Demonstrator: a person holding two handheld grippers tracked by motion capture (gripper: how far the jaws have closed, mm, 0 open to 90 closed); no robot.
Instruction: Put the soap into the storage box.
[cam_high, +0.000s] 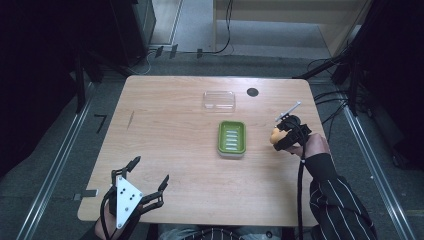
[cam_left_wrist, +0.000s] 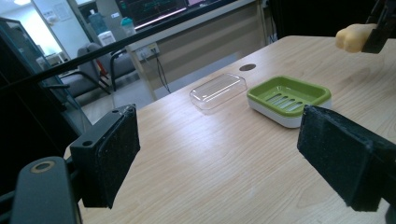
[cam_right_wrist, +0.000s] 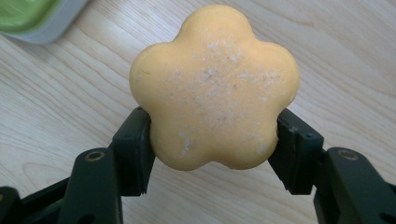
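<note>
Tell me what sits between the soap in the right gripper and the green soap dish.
Nothing: in the high view, bare table separates the soap from the green soap dish.

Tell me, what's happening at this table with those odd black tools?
A person sits at a wooden table with a pair of black tongs in each hand. The right tongs are shut on a yellow flower-shaped soap bar, held just right of a green slotted soap dish with a white base. A clear plastic lid lies on the table beyond the dish. The left tongs hang open over the near left corner, holding nothing.
</note>
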